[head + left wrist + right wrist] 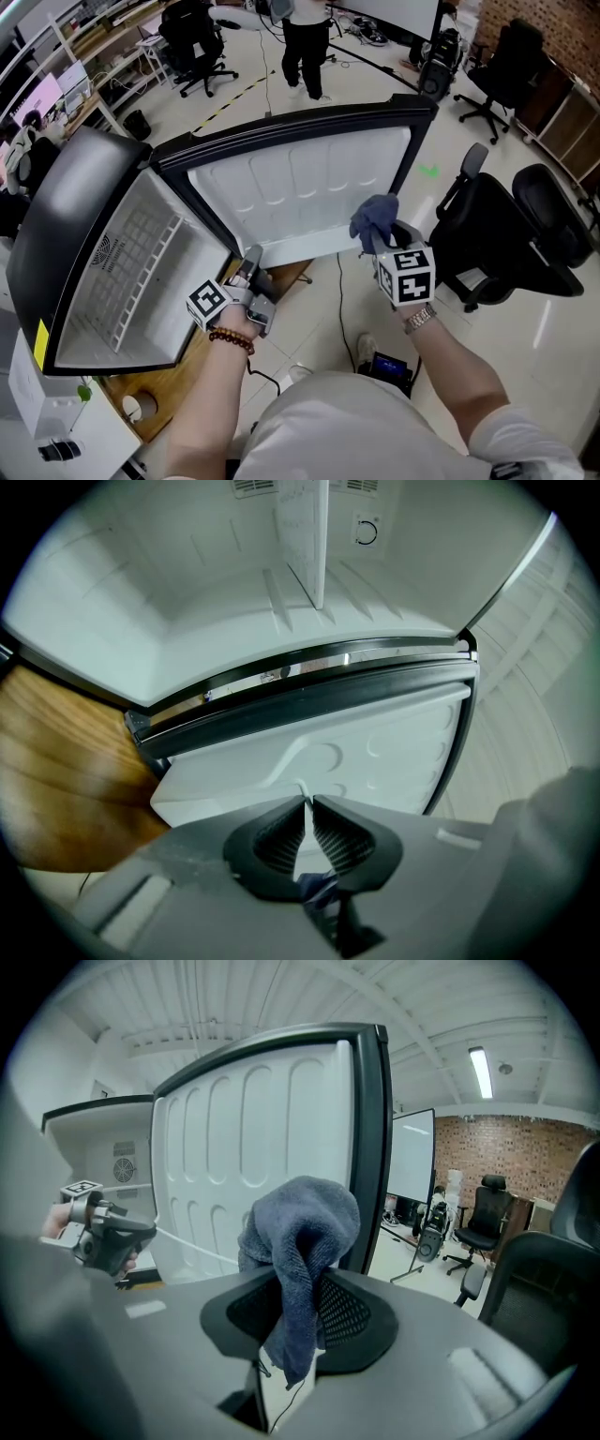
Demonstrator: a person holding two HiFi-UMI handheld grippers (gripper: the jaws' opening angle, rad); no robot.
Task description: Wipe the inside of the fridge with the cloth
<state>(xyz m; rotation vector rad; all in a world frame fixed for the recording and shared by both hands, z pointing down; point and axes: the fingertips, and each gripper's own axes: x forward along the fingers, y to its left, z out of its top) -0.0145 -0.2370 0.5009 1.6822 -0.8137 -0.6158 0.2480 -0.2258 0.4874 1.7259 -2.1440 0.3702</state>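
A small black fridge (66, 206) lies on a wooden table with its white inside (141, 272) facing me. Its door (300, 187) stands swung open. My left gripper (251, 259) is at the door's lower left corner, by the hinge, shut on the door's thin white lip (302, 789). In the left gripper view the gripper (307, 804) looks over the door (366, 752) into the fridge cavity (187, 602). My right gripper (380, 244) is shut on a blue-grey cloth (375, 217), which bunches above the jaws. That cloth (305, 1213) is close in front of the door's ribbed inner liner (253, 1138).
The wooden table (178, 375) runs under the fridge. Black office chairs (525, 234) stand close on the right. A person (305, 47) stands on the floor beyond the door. A cable and a dark device (389, 370) lie on the floor by my feet.
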